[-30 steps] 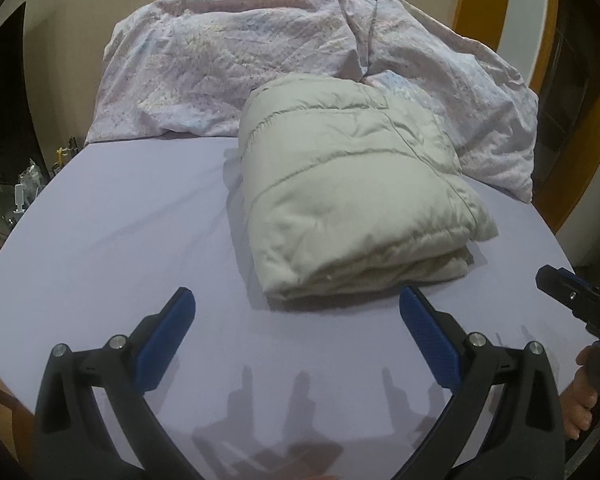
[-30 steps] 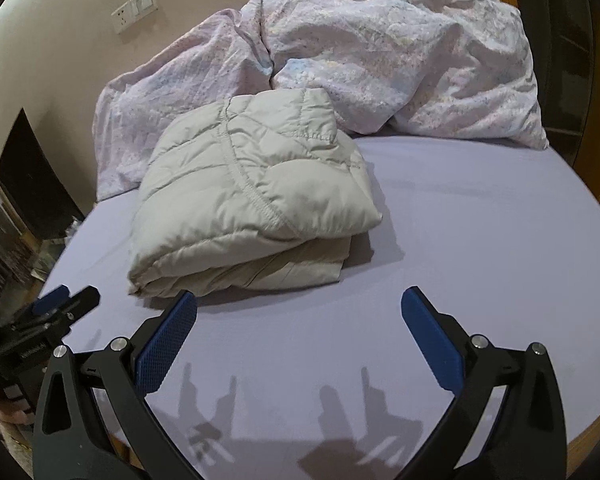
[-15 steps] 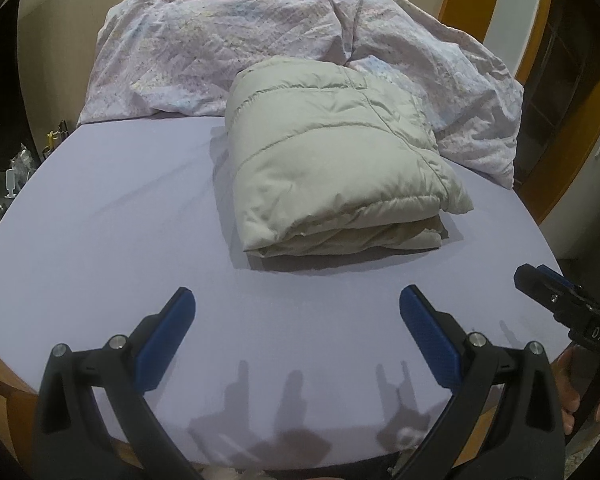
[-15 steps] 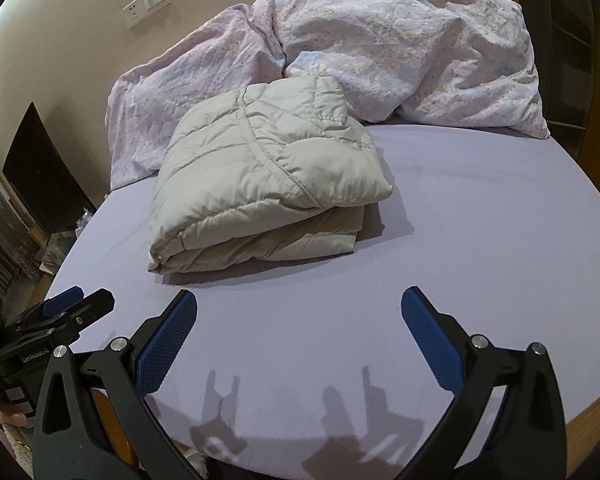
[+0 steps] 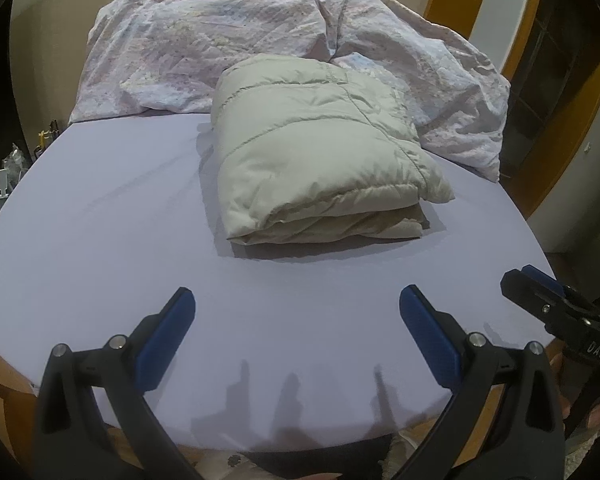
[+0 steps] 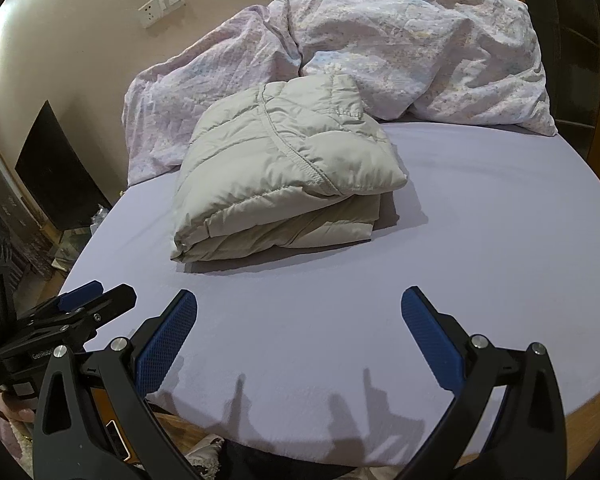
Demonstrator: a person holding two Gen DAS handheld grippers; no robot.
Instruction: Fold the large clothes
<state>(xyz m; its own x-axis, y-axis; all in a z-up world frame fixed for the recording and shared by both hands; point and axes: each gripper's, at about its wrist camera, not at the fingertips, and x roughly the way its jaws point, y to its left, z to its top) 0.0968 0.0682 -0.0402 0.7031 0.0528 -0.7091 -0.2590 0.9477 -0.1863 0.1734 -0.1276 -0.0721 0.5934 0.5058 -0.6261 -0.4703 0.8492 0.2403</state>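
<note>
A beige puffer jacket (image 5: 320, 152) lies folded into a thick stack on the lilac bed sheet (image 5: 100, 240); it also shows in the right wrist view (image 6: 284, 168). My left gripper (image 5: 296, 304) is open and empty, held above the bed's near edge, well short of the jacket. My right gripper (image 6: 298, 304) is open and empty too, also back from the jacket. The right gripper shows at the right edge of the left wrist view (image 5: 540, 300), and the left gripper at the left edge of the right wrist view (image 6: 84, 304).
A crumpled floral duvet (image 5: 228, 40) lies behind the jacket against the wall, also in the right wrist view (image 6: 420, 48). The bed's wooden frame (image 6: 580, 412) edges the sheet. A dark cabinet (image 6: 56, 176) stands left of the bed.
Both grippers have pulled back from the folded jacket toward the bed's near edge, staying open. The jacket has not moved.
</note>
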